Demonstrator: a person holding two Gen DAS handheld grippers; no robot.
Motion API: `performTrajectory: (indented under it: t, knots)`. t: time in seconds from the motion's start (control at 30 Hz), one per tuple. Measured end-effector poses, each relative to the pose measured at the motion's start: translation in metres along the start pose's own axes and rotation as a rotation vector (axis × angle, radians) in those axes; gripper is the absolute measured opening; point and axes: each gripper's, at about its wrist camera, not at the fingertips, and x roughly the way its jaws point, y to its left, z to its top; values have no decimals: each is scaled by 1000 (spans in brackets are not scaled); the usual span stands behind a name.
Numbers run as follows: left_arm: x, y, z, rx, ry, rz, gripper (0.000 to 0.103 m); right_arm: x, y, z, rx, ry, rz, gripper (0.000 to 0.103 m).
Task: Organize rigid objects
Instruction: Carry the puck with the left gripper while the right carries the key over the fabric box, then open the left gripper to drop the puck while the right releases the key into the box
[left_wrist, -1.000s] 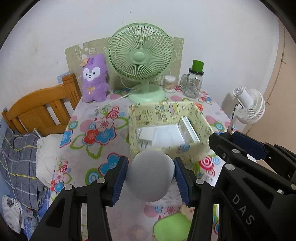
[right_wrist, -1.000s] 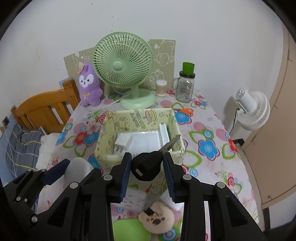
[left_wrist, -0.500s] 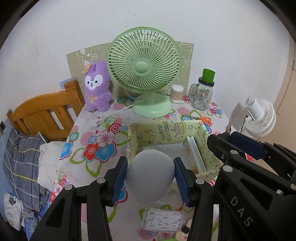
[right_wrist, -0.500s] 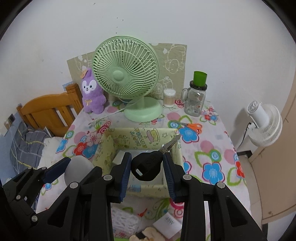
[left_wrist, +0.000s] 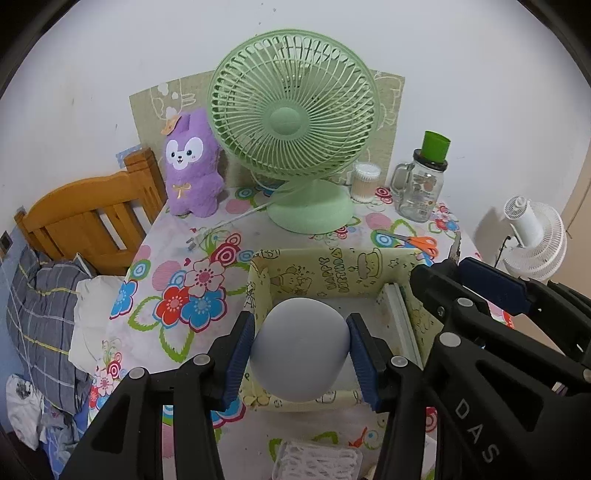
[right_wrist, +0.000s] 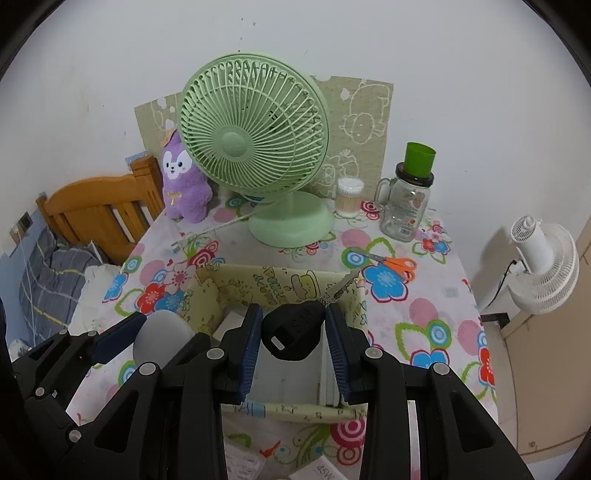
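Note:
My left gripper (left_wrist: 301, 352) is shut on a grey rounded object (left_wrist: 300, 349), which hangs over the open yellow cartoon-print box (left_wrist: 332, 273). My right gripper (right_wrist: 293, 332) is shut on a black car key (right_wrist: 293, 328) whose metal blade (right_wrist: 341, 286) points up to the right, above the same box (right_wrist: 280, 286). In the right wrist view the left gripper (right_wrist: 122, 332) and the grey object (right_wrist: 160, 334) show at lower left. White flat items (right_wrist: 328, 376) lie inside the box, partly hidden by the grippers.
A green desk fan (left_wrist: 295, 122), a purple plush toy (left_wrist: 192, 166), a cotton-swab jar (left_wrist: 364, 181) and a glass mug jar with a green cup (left_wrist: 421, 184) line the back of the floral table. Orange scissors (right_wrist: 391, 264) lie behind the box. A white fan (right_wrist: 543, 262) stands right, a wooden bed frame (left_wrist: 88, 210) left.
Both grippers have moved forward over the table, so the box now lies directly beneath them. The items at the table's near edge have slid mostly out of view. Both grips are unchanged.

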Motion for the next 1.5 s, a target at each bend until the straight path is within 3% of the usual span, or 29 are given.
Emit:
performTrajectory:
  t: [0.77, 0.97, 1.4, 1.5]
  knots:
    - [52, 2, 4, -36, 127, 17, 54, 56, -11, 3, 12, 33, 26, 38]
    - [52, 3, 5, -16, 121, 32, 67, 65, -7, 4, 16, 44, 39, 38]
    - [65, 5, 9, 11, 149, 59, 67, 86, 1, 7, -5, 67, 72, 39]
    - [65, 5, 10, 15, 150, 56, 67, 85, 1, 8, -6, 60, 64, 50]
